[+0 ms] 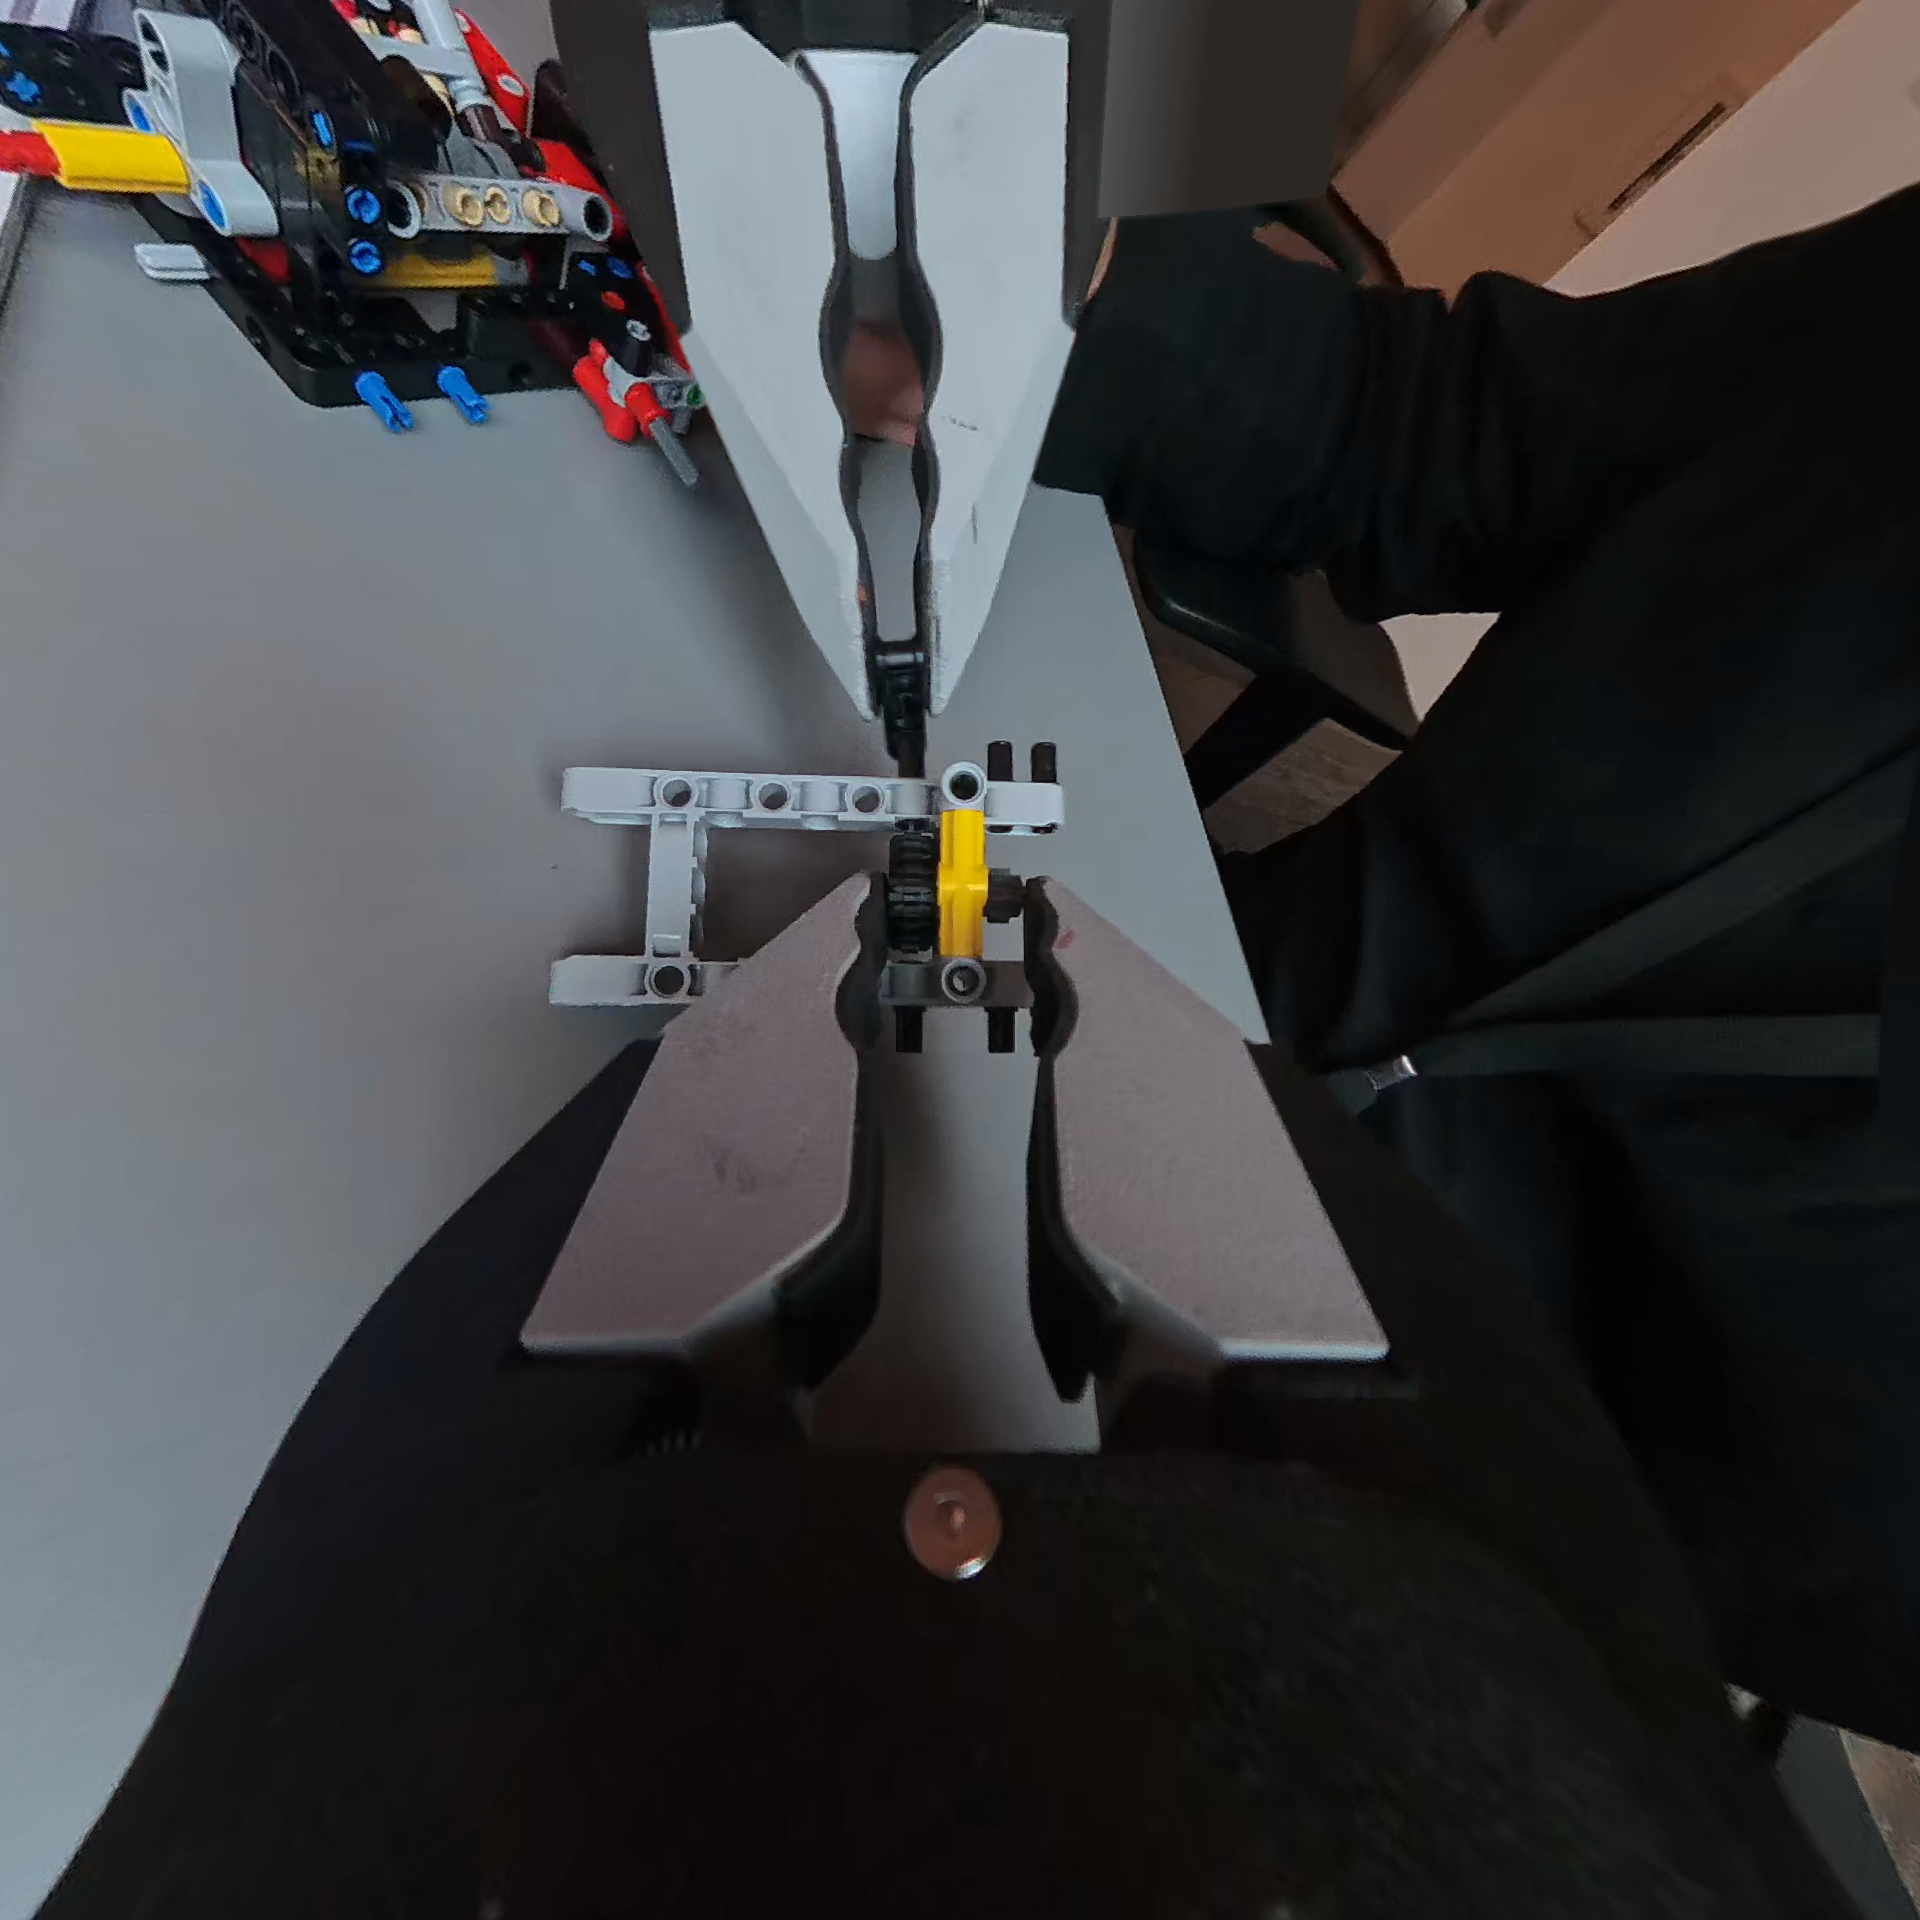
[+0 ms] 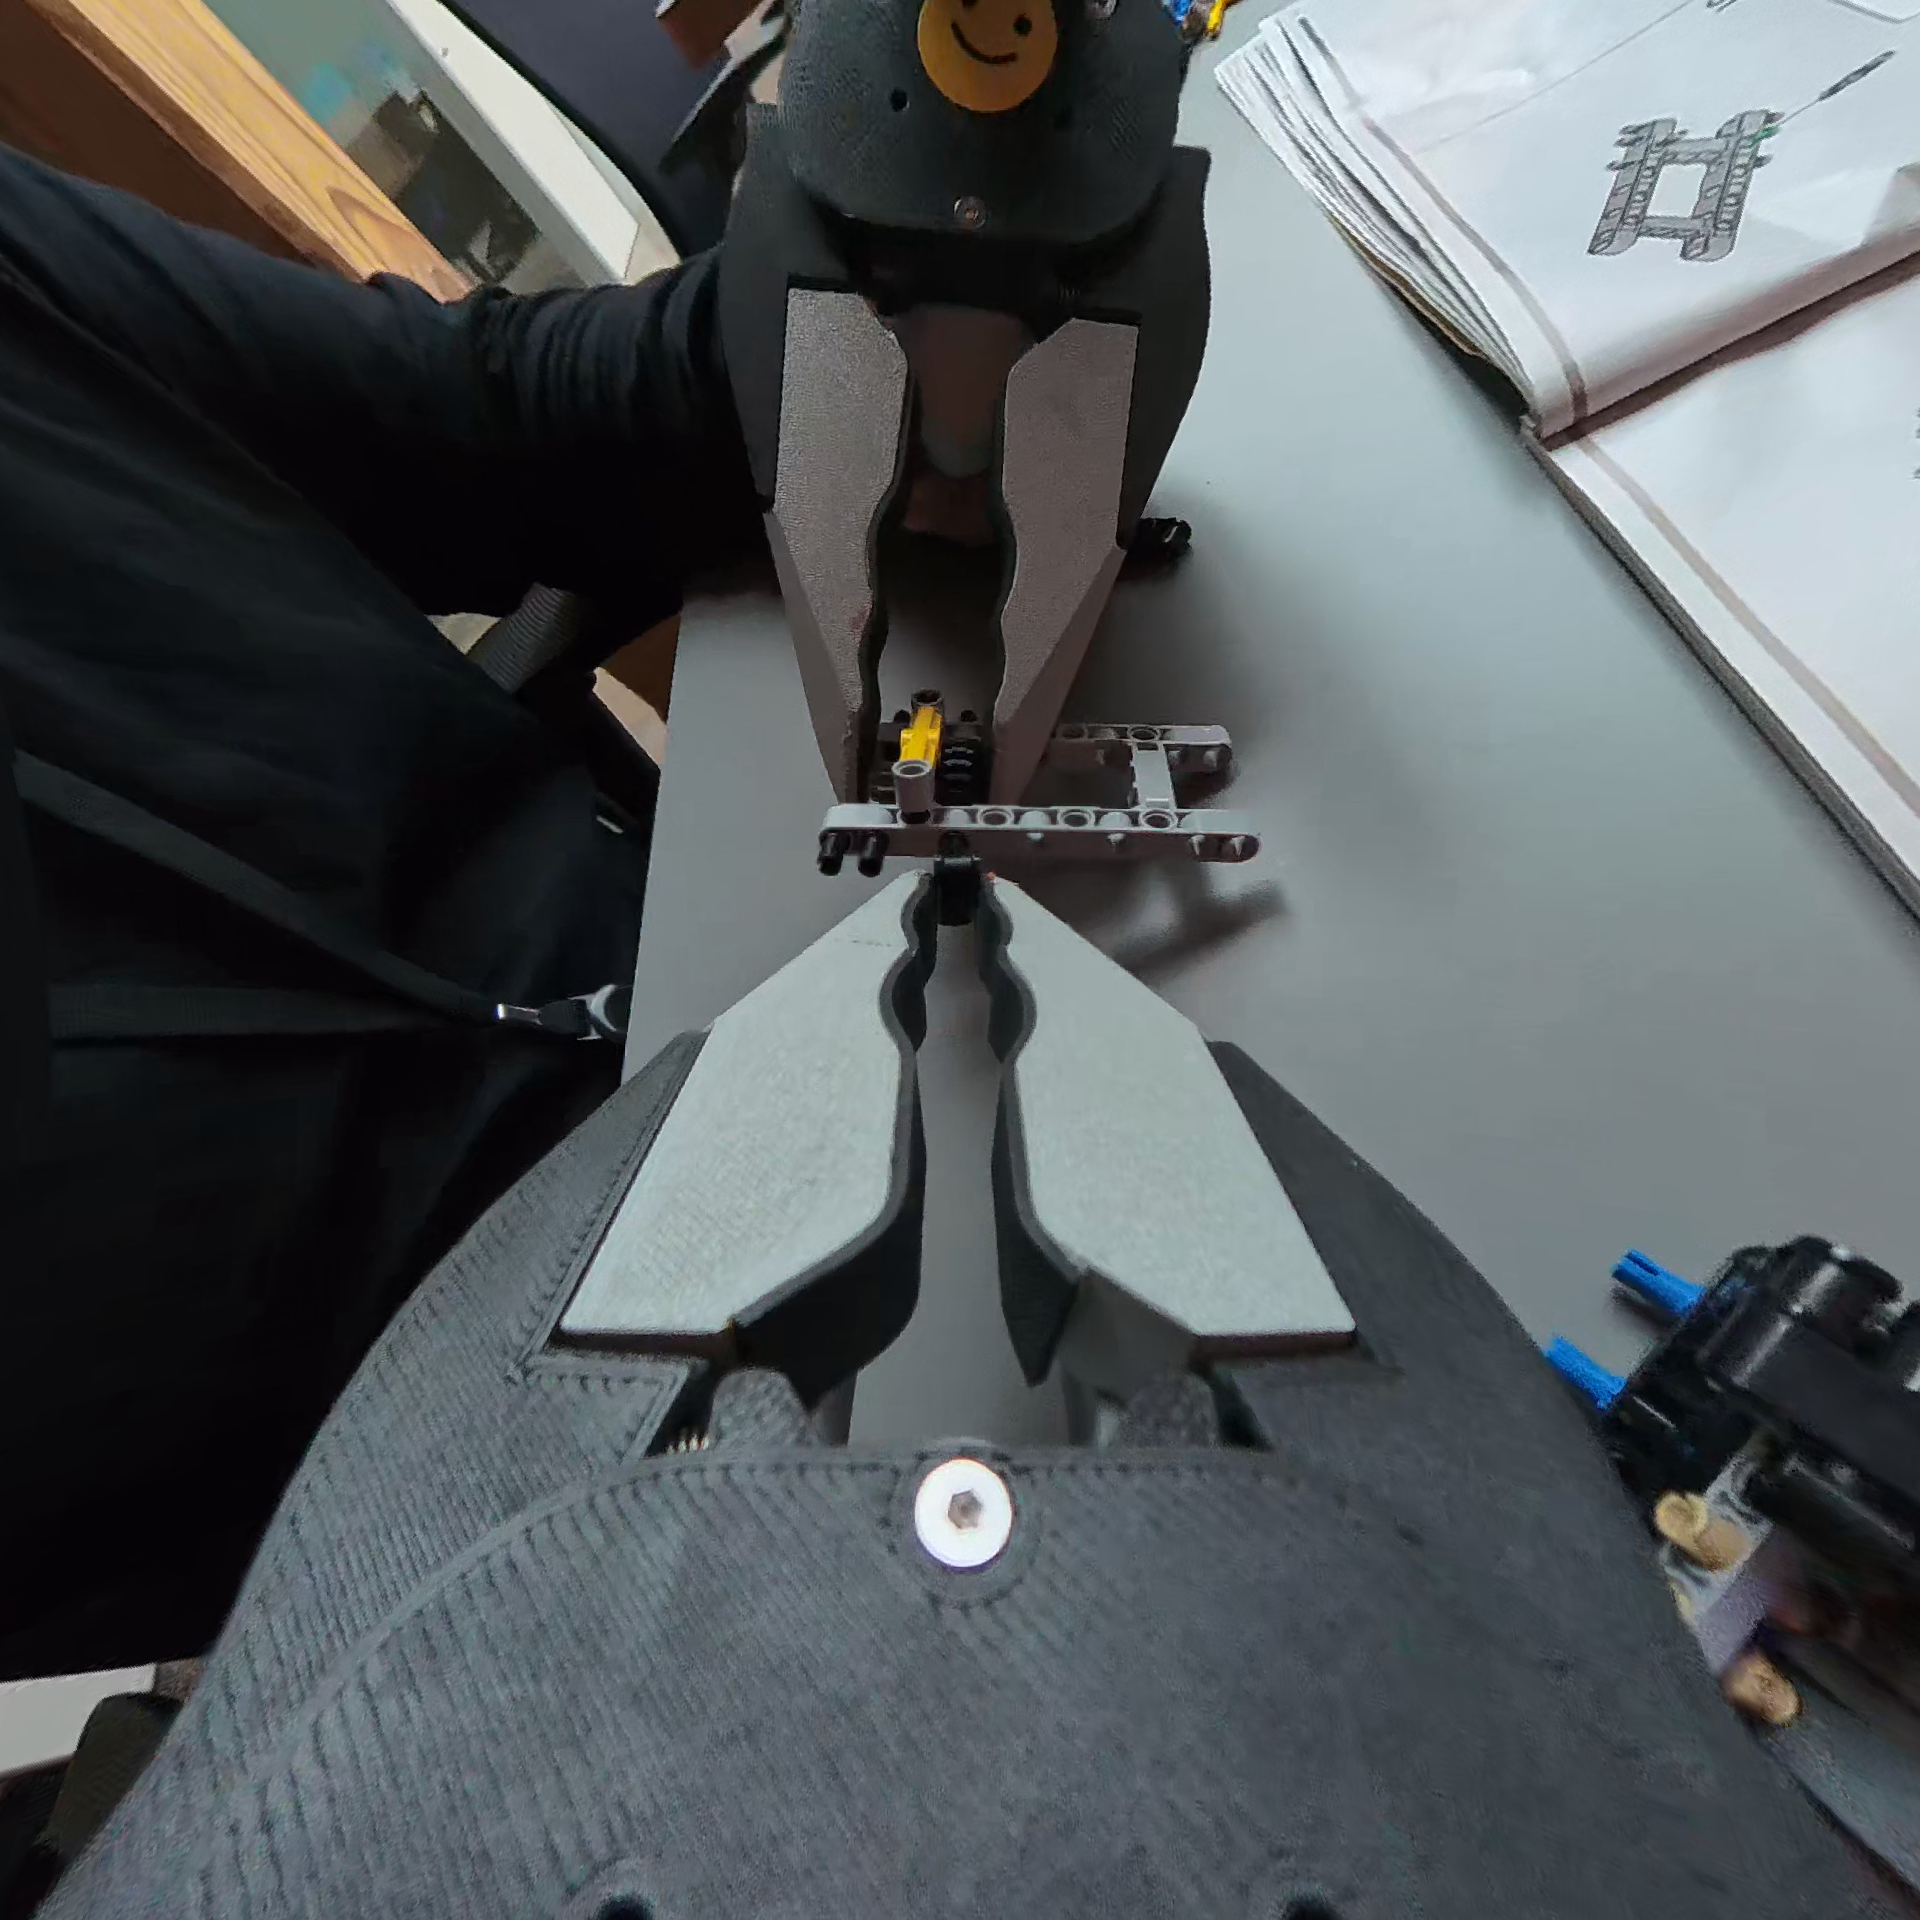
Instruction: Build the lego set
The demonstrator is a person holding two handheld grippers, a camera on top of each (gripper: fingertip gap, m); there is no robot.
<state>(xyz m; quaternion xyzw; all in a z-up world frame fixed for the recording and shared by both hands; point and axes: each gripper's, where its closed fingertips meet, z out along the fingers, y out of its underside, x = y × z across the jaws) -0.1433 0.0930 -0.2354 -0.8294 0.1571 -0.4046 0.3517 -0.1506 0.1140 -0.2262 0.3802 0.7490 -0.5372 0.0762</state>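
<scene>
- Ribbed black printed housing carried the right claw [image 2: 954,891], pinching a small black pin [image 2: 953,883] against the grey beam frame [image 2: 1039,826].
- Left claw [image 1: 951,902] clamped that frame's yellow connector [image 1: 960,883] and black gear [image 1: 910,894].
- Matte grey worktop [image 1: 312,727] held a glossy, part-built model [image 1: 343,208] at 11 o'clock.

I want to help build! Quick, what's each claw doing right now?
Left gripper: closed around the grey frame at its yellow piece.
Right gripper: closed on a small black pin at the frame's edge.

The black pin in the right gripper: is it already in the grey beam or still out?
Cannot tell. The black pin, clamped by the right gripper, meets the grey beam; its tip is hidden.
</scene>
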